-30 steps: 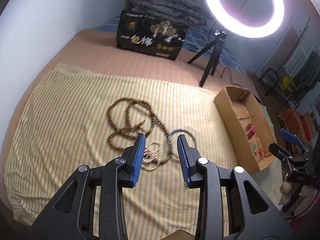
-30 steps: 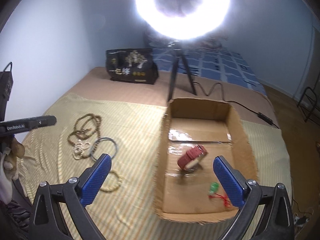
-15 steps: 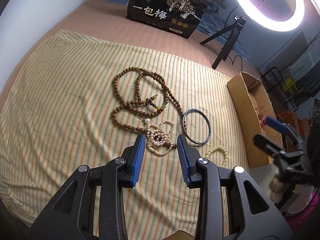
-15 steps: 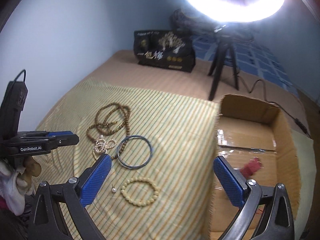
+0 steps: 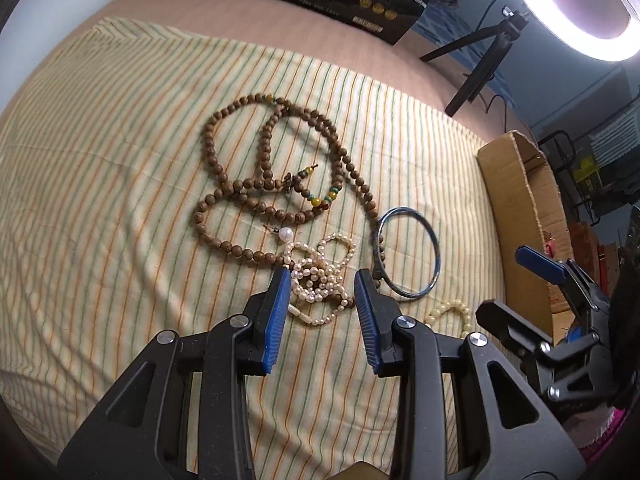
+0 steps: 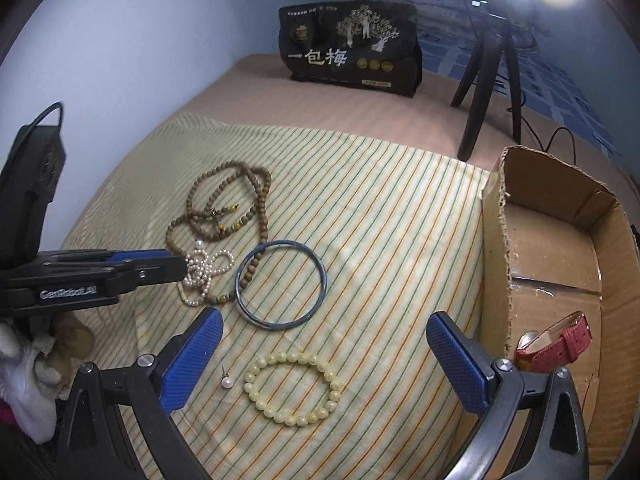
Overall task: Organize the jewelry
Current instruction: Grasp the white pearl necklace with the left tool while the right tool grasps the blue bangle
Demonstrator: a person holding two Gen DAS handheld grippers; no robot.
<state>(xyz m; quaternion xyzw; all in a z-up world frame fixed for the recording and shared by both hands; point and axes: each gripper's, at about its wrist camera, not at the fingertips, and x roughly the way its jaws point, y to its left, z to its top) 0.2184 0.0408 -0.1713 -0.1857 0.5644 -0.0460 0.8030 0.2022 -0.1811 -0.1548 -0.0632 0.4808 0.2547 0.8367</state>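
Note:
On the striped cloth (image 5: 100, 160) lie a long brown bead necklace (image 5: 256, 184), a tangled pearl strand (image 5: 320, 276), a blue bangle (image 5: 408, 256) and a cream bead bracelet (image 6: 294, 390) with a loose pearl stud (image 6: 227, 382) beside it. My left gripper (image 5: 322, 280) is open, its fingers straddling the pearl strand just above it; it also shows in the right wrist view (image 6: 176, 266). My right gripper (image 6: 324, 332) is wide open above the cream bracelet. A cardboard box (image 6: 496, 240) at the right holds a red watch (image 6: 556, 344).
A black printed bag (image 6: 352, 46) stands at the back of the bed. A ring light tripod (image 6: 484, 80) stands behind the box. A wall runs along the left side.
Both grippers moved forward and down toward the jewelry. The left closed in over the pearl strand; the right swung left from the box to above the cream bracelet.

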